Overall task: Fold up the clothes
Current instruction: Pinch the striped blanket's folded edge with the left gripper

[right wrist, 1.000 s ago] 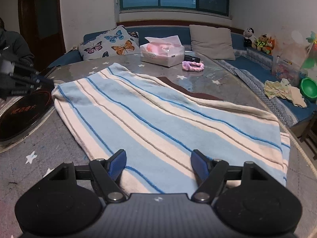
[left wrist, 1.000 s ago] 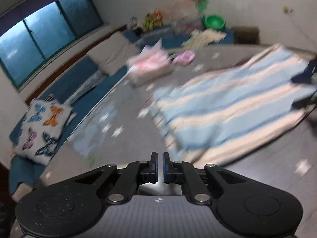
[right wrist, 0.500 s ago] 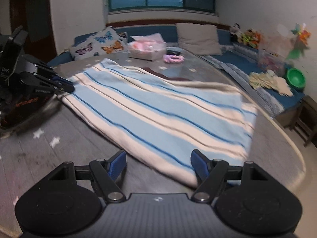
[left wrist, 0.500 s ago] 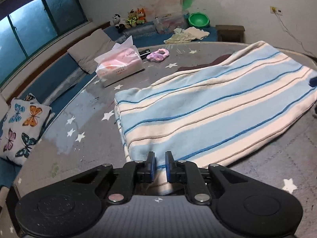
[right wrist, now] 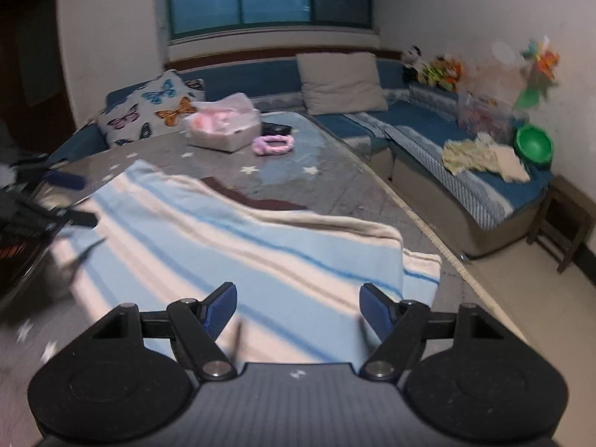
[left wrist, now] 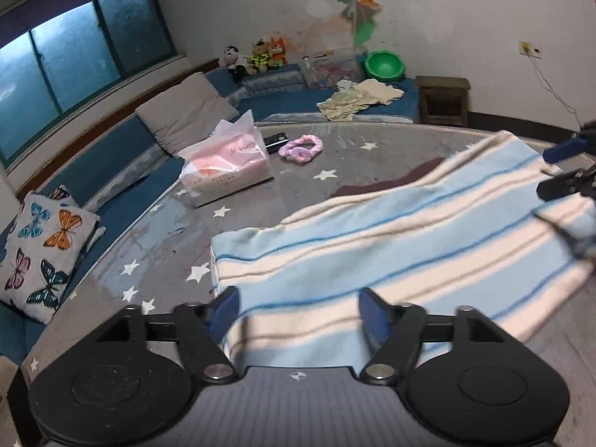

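Your left gripper point(left wrist: 300, 314) had just been spreading its jaws, striped towel point(left wrist: 372, 257) beneath, unpinched. Your right gripper point(right wrist: 298, 311) stood wide too. Towel lay folded on the table point(left wrist: 178, 234); tissue pack point(left wrist: 227, 164) at 11 o'clock, print unreadable.

Each handheld tool, the black plastic left gripper point(left wrist: 300, 311) and right gripper point(right wrist: 298, 309), has a ribbed grey body. Black linkage arms with silver screws carry blue-padded jaws.

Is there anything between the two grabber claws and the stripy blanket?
No. The striped blanket lies right under the open left gripper and open right gripper; the left's jaws have just opened, gripping nothing.
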Motion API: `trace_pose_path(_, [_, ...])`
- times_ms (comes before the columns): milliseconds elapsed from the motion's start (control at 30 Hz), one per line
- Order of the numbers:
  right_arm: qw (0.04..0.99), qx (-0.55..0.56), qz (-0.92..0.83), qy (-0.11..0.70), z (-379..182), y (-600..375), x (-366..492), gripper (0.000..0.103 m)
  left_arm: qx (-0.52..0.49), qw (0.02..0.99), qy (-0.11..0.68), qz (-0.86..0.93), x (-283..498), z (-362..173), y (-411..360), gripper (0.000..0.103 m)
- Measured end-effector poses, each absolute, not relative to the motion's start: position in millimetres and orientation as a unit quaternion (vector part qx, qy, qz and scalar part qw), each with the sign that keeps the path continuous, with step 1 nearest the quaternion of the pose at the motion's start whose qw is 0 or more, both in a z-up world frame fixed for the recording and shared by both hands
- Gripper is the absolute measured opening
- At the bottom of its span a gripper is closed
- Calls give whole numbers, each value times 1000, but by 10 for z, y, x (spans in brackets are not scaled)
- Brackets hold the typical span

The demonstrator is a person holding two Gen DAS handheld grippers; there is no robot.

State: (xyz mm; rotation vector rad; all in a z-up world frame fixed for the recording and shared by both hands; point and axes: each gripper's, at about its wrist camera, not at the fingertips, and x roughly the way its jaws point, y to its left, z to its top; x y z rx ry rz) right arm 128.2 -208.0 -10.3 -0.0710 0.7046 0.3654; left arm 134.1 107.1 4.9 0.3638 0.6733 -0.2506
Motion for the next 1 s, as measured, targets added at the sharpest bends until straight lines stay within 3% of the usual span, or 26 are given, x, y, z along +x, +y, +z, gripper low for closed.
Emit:
trace_pose_path(267, [923, -41, 148, 352, -219, -2106, 1355, 76, 145, 924, 342, -90, 1422, 14, 1290, 88])
trace_pose_path(367, [924, -38, 165, 344, -174, -2021, 1291, 85, 128, 925, 352, -72, 1386, 13, 1411, 88])
trace_pose_path(467, [921, -38, 176, 344, -180, -1895, 1226, 85, 108, 922, 366, -68, 1330, -23, 1510, 87])
trace_pose_path(700, [915, -42, 208, 342, -187, -1611, 1085, 85, 78, 916, 387, -75, 1321, -98, 1581, 73])
trace_pose_path(800, [912, -47, 215, 345, -209, -1511, 1043, 85, 61, 913, 396, -82, 1341, -119, 1586, 60])
trace_pose_path(1000, [909, -45, 216, 355, -284, -1454, 1005, 87, 18, 908, 409, -88, 1358, -140, 1641, 53])
